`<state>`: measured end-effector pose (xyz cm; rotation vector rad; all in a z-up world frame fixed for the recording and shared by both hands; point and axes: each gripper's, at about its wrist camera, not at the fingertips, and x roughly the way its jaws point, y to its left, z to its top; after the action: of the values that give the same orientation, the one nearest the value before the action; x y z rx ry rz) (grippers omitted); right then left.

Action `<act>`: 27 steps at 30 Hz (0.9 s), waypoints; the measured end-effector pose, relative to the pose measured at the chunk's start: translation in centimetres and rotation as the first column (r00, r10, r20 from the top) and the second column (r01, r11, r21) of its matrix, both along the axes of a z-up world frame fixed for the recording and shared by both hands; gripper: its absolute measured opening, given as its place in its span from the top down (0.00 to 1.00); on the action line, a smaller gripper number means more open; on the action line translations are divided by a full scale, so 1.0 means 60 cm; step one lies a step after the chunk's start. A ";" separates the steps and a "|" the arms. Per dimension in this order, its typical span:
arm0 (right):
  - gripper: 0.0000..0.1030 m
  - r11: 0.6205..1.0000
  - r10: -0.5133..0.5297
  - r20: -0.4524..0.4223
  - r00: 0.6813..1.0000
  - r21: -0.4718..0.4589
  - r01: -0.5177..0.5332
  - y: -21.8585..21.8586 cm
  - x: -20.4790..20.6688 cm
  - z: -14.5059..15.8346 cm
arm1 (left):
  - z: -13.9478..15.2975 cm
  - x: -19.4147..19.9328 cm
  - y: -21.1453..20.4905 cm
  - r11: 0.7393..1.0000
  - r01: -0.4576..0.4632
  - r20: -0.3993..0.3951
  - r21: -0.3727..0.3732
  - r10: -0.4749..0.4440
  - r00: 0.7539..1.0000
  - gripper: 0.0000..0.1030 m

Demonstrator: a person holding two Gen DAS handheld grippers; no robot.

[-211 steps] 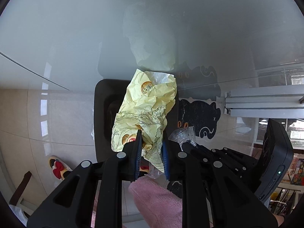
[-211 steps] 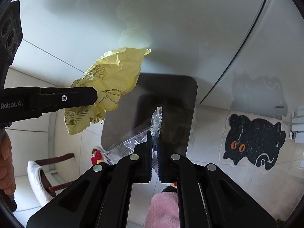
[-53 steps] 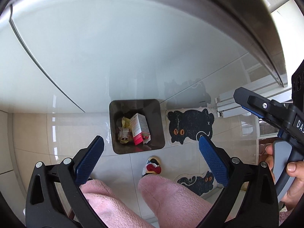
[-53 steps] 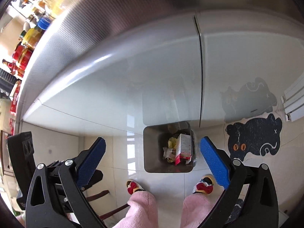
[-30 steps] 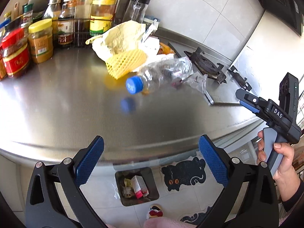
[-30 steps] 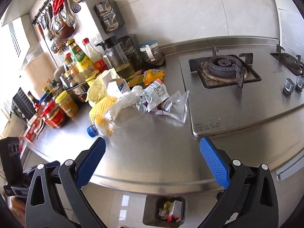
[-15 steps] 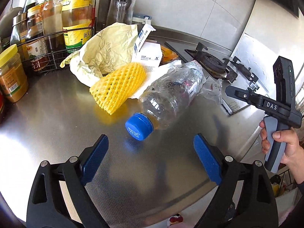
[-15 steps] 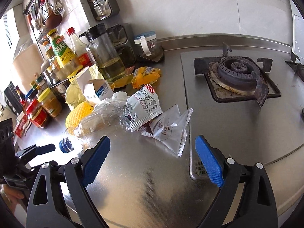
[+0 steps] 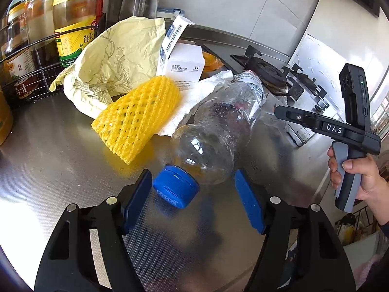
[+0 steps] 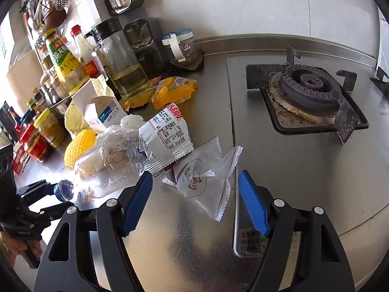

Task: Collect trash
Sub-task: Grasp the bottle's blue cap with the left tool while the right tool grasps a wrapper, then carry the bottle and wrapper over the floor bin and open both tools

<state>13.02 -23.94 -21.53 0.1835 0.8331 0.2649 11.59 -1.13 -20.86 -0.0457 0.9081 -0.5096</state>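
A pile of trash lies on the steel counter. In the left wrist view my open left gripper (image 9: 193,198) has its jaws on either side of the blue cap (image 9: 175,186) of a clear plastic bottle (image 9: 218,131) lying on its side. A yellow foam net (image 9: 136,119), yellow paper (image 9: 116,56) and a white box (image 9: 186,64) lie behind it. In the right wrist view my open right gripper (image 10: 194,202) hovers around a clear wrapper (image 10: 201,177). A white snack packet (image 10: 165,136) and orange wrappers (image 10: 172,90) lie beyond.
Sauce bottles and jars in a wire rack (image 9: 36,48) stand at the back left. An oil jug (image 10: 121,58) and spice jars (image 10: 145,46) line the wall. A gas burner (image 10: 308,82) sits right. The counter's front edge is close below the grippers.
Both grippers rose from the floor bin to the counter and moved in on the trash. The left now brackets the bottle cap, the right the clear wrapper; both jaws have narrowed slightly.
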 end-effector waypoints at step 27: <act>0.88 1.000 0.025 -0.029 0.999 0.013 -0.025 0.012 -0.065 -0.003 | 0.003 -0.061 -0.042 0.997 0.071 0.019 0.012 -0.071 0.997 0.71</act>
<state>9.14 -23.19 -21.73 0.1889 0.8630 0.2917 7.96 -3.64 -20.71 0.0015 0.8956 -0.5701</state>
